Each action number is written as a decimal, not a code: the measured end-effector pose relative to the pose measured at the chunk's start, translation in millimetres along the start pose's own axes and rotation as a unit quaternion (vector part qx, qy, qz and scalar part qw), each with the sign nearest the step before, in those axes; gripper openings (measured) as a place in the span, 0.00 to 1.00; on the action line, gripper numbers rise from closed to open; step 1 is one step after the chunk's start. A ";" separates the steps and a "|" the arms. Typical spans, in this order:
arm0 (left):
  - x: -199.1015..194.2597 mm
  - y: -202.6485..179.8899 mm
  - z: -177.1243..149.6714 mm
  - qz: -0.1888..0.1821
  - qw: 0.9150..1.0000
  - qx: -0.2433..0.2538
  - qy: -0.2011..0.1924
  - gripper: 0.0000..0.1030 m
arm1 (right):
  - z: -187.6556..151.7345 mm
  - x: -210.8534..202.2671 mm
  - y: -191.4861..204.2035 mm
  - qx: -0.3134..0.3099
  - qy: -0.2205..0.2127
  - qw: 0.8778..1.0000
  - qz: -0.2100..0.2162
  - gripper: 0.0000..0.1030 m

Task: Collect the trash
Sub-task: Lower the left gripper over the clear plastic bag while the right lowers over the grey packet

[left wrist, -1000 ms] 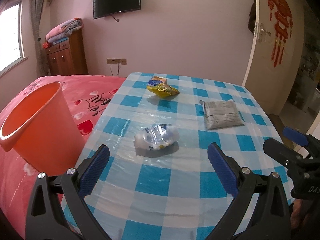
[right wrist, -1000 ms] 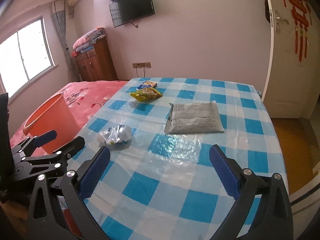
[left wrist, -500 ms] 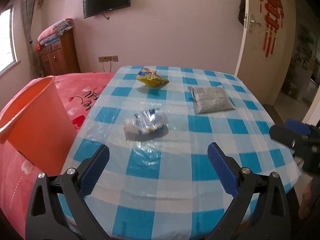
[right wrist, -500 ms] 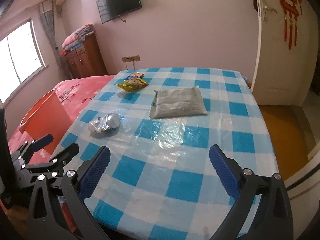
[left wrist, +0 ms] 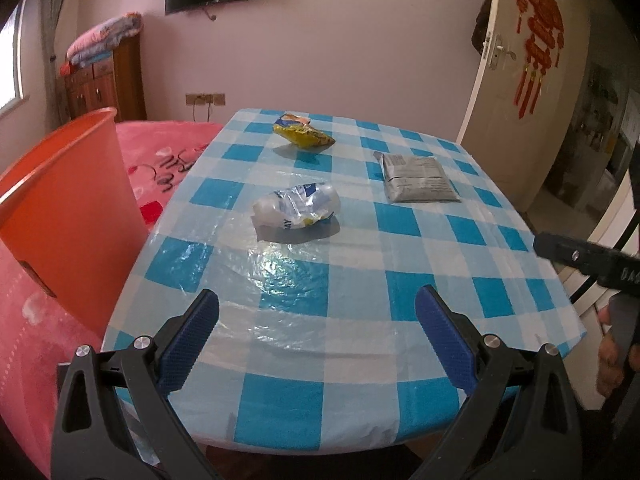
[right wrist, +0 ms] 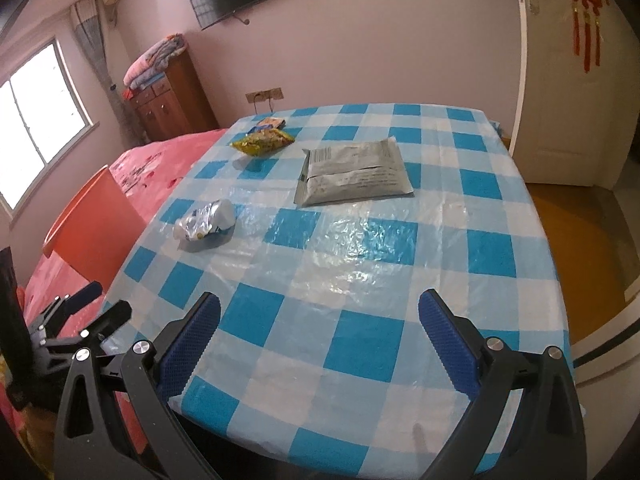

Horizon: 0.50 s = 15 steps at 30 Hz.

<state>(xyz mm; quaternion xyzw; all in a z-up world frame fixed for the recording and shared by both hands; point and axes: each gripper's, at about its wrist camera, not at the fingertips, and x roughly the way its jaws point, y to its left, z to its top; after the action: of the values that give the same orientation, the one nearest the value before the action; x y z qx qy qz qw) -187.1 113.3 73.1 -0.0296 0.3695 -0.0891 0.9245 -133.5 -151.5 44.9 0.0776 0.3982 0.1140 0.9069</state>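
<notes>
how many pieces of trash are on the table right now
3: a crumpled clear wrapper nearest the orange bucket, a yellow snack bag at the far end, a grey packet toward the door side.

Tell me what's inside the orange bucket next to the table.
Cannot tell. Both views show only the outer wall and rim of the orange bucket, standing beside the checked table; its inside is hidden. Three pieces of trash lie on the table.

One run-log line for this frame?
left tongs open | right tongs open | three wrappers on table | bucket beside
</notes>
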 end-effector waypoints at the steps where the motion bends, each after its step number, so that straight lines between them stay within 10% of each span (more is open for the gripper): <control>1: 1.1 3.0 2.6 -0.004 1.000 -0.007 0.001 0.96 | 0.8 2.1 -0.2 -0.001 0.003 1.000 0.001 0.95; 15: 67.7 7.5 32.2 0.003 0.998 -0.041 0.037 0.96 | 42.9 64.3 -24.3 0.028 0.033 0.998 0.033 0.95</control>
<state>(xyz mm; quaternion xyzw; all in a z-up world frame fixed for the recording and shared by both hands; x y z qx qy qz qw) -115.7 107.7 49.7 -0.0628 0.4068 -0.0725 0.9084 -56.0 -159.8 22.8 0.1125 0.4283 0.1354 0.8863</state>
